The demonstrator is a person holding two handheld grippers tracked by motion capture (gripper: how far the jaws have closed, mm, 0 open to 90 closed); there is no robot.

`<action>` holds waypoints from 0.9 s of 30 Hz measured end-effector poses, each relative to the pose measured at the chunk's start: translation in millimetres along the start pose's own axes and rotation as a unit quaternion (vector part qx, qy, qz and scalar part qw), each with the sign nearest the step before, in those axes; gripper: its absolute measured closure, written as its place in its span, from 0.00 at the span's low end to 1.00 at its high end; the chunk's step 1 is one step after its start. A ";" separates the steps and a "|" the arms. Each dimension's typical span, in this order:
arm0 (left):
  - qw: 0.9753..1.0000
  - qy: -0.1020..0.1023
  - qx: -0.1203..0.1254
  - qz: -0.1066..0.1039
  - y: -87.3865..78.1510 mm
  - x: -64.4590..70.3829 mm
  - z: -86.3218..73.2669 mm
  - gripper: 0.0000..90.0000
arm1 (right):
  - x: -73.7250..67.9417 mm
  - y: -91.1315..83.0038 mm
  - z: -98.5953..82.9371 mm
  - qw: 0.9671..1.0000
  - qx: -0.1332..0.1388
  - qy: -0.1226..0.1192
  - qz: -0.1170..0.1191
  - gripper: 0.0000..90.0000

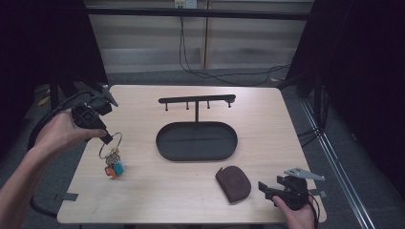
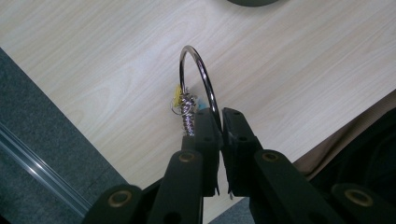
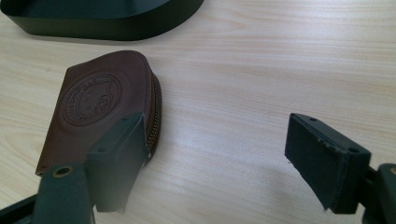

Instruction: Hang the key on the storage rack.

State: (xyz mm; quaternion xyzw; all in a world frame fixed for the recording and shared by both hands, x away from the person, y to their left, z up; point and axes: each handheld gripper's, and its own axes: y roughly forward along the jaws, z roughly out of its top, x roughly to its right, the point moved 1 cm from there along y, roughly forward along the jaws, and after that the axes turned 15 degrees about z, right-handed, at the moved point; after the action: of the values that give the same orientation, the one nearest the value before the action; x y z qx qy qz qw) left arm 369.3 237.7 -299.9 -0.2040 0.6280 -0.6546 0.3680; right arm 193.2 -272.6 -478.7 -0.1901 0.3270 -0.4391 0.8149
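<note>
At table's left edge, left gripper (image 1: 106,138) pinches the ring (image 2: 198,84) thinly — keys (image 1: 113,166) could slip — right gripper (image 1: 274,191) gapes wide.

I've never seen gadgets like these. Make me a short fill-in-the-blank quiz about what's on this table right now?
1. The left gripper has its jaws shut on the metal ____ of a key bunch.
2. The right gripper has its jaws ____, gripping nothing.
3. The leather pouch beside it is ____ in colour.
4. The dark oval tray has a rack with ____ pegs above it.

Missing words: ring; open; brown; four
</note>
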 end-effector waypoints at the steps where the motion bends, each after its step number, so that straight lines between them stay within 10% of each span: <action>1: 1.000 -0.003 0.004 0.003 -1.8 -1.0 0.2 0.95 | 0.1 0.1 0.0 1.000 0.000 0.000 0.000 0.23; 27: 1.000 0.016 0.005 -0.013 -31.2 10.7 39.6 0.95 | 0.6 0.0 0.0 1.000 0.000 0.000 -0.002 0.23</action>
State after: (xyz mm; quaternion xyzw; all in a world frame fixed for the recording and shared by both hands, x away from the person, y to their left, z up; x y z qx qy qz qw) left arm 384.3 201.4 -266.6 -0.1995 0.6281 -0.6656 0.3502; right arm 193.4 -273.1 -478.9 -0.1912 0.3267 -0.4405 0.8141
